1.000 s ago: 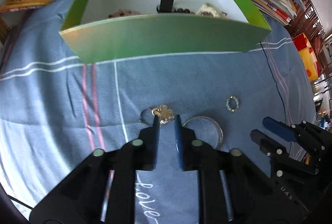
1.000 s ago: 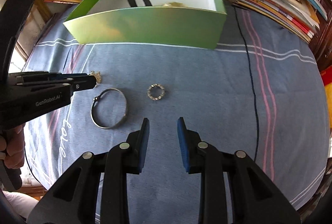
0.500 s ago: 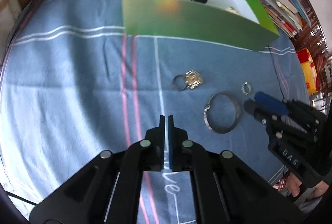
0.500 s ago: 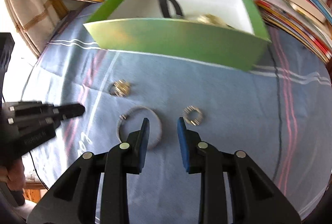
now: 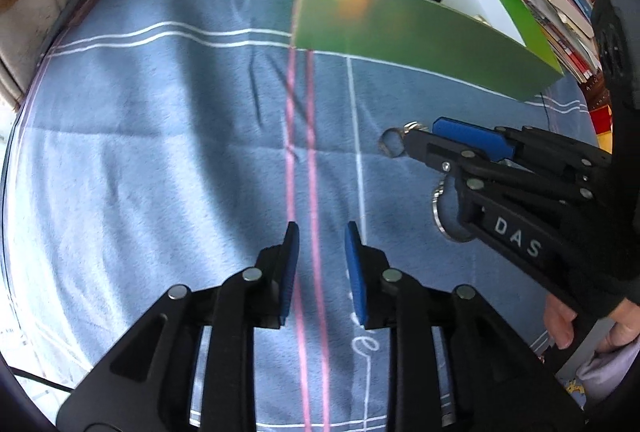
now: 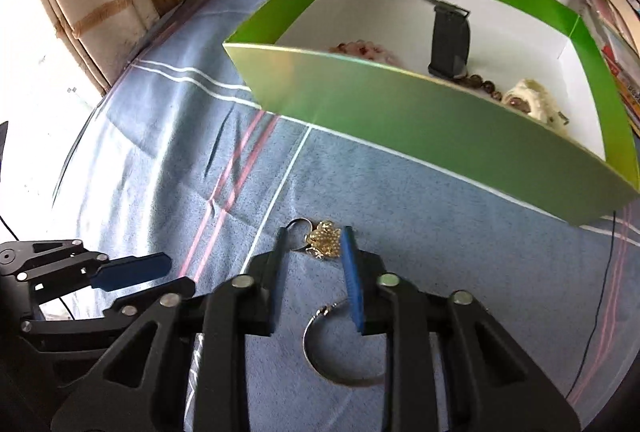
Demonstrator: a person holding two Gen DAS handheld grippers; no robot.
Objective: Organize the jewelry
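A gold charm on a small ring [image 6: 325, 241] lies on the blue cloth, between the tips of my open right gripper [image 6: 312, 238]. In the left wrist view only its ring [image 5: 392, 144] shows past the right gripper [image 5: 422, 136]. A silver bangle [image 6: 340, 378] lies under the right fingers; part of it [image 5: 438, 216] shows in the left view. My left gripper [image 5: 320, 232] is open and empty over bare cloth to the left. The green box [image 6: 420, 112] holds a black watch band [image 6: 448, 40], beads and a cream piece.
Books are stacked behind the box and along the right [image 5: 560, 4]. A black cable [image 6: 604, 272] runs over the cloth at the right. A wooden post and wrapped board [image 6: 100, 4] stand at the left.
My right gripper has swung left over the bangle to the gold charm. My left gripper has drawn back left and gone from shut to open.
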